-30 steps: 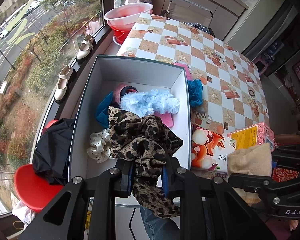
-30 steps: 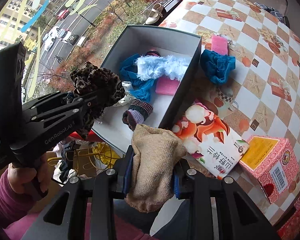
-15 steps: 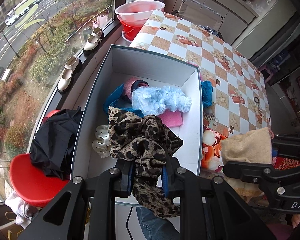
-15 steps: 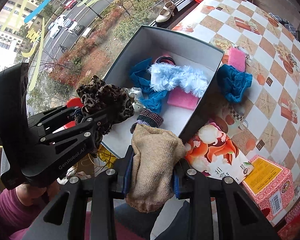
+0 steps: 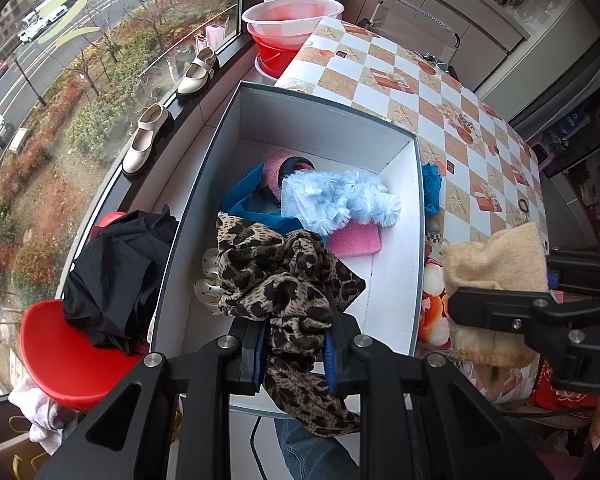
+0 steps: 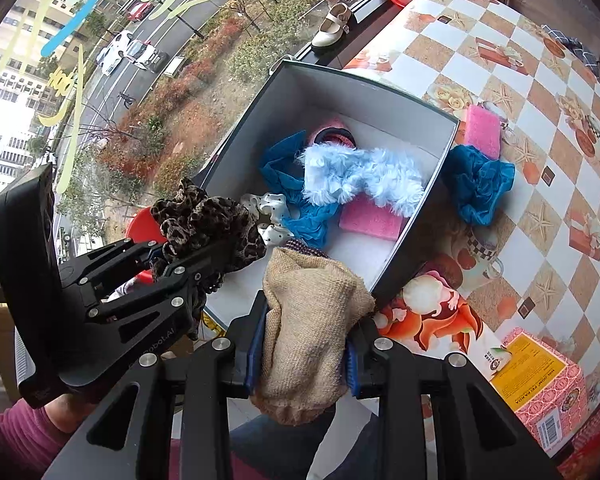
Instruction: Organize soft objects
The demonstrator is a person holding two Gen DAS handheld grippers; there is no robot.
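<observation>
Over the near end of the open grey box [image 5: 320, 120], which is taken as the landmark, both grippers are seen pointing steeply down. A leopard-print cloth [image 5: 276, 280] is clamped between the blue pads of the left gripper [image 5: 294, 354], its loose end hanging below the jaws and its bunched upper part spread above the box's near interior. A beige knitted sock [image 6: 308, 320] is pinched by the right gripper [image 6: 304, 354], held at the box's near right corner, just above the rim. Inside the box, a pale blue fluffy item [image 5: 340, 200] is recorded lying across the middle, with a teal cloth [image 5: 244, 196] at its left and a pink-rimmed knitted piece [image 5: 280, 164] behind it toward the far wall. A pink sponge [image 5: 354, 238] is noted flat on the box floor just nearer than the fluffy item, and a white dotted bow [image 5: 210, 280] against the left wall, partly covered by the leopard-print cloth. Outside the box, against its right wall, a second teal cloth [image 6: 480, 184] is found on the checked tablecloth [image 5: 440, 100], with a second pink sponge [image 6: 482, 130] beside the far right corner. A printed packet [image 6: 428, 312] lies by the near right corner. A purple sleeve [image 6: 16, 440] is visible behind the left gripper.
</observation>
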